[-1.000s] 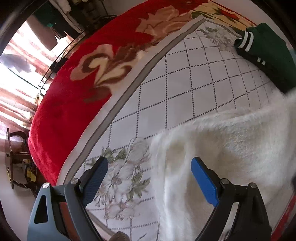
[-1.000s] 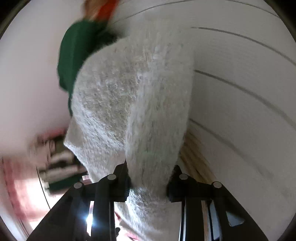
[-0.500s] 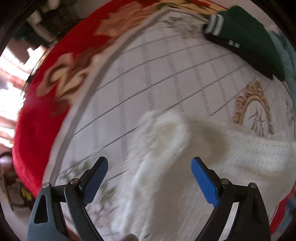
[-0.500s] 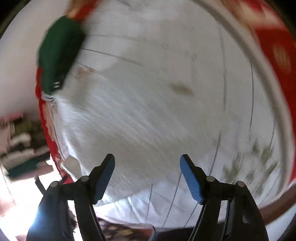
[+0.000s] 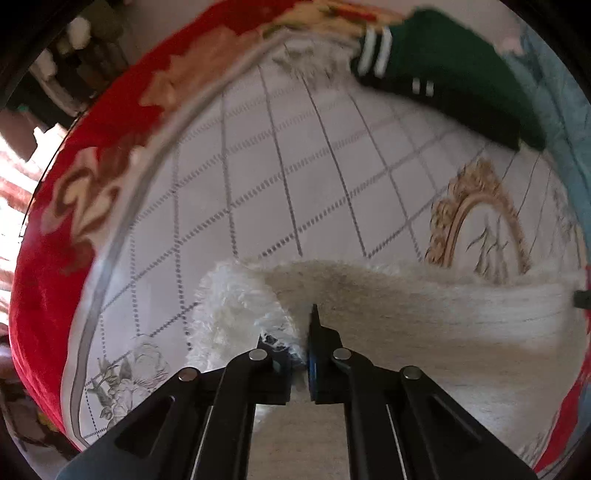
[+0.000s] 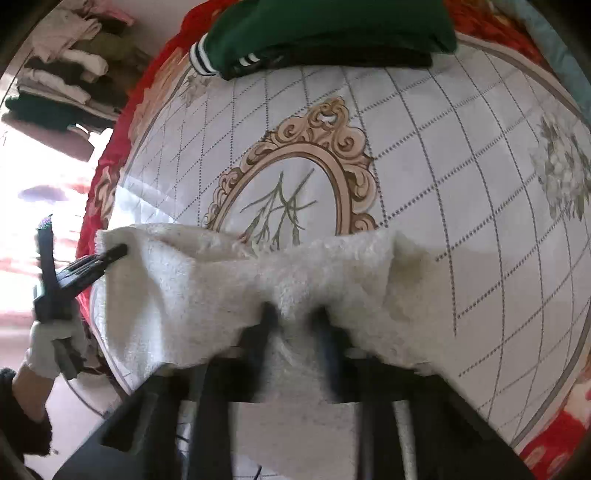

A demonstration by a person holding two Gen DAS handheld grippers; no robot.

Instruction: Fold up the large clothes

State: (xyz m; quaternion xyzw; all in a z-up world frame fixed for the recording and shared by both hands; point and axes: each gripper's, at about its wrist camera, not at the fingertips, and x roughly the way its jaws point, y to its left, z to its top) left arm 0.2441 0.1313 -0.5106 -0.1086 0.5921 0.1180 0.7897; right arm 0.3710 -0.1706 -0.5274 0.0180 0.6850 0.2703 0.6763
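A fluffy white sweater (image 5: 424,314) is stretched in the air above the bed, held along its top edge. My left gripper (image 5: 299,343) is shut on its left corner. The sweater also shows in the right wrist view (image 6: 207,295), where my right gripper (image 6: 295,314) is shut on a bunched part of its edge. My left gripper also shows in the right wrist view (image 6: 114,253), clamped on the far left corner, held by a gloved hand (image 6: 55,347).
The bed has a white quilted cover (image 6: 424,155) with a gold oval frame print, over a red floral blanket (image 5: 55,240). A folded green garment with white stripes (image 6: 325,33) lies at the far edge. Stacked clothes (image 6: 62,85) sit beyond the bed.
Half a second ago both grippers were open over the sweater. Now both are shut on its edge and hold it stretched between them above the bed.
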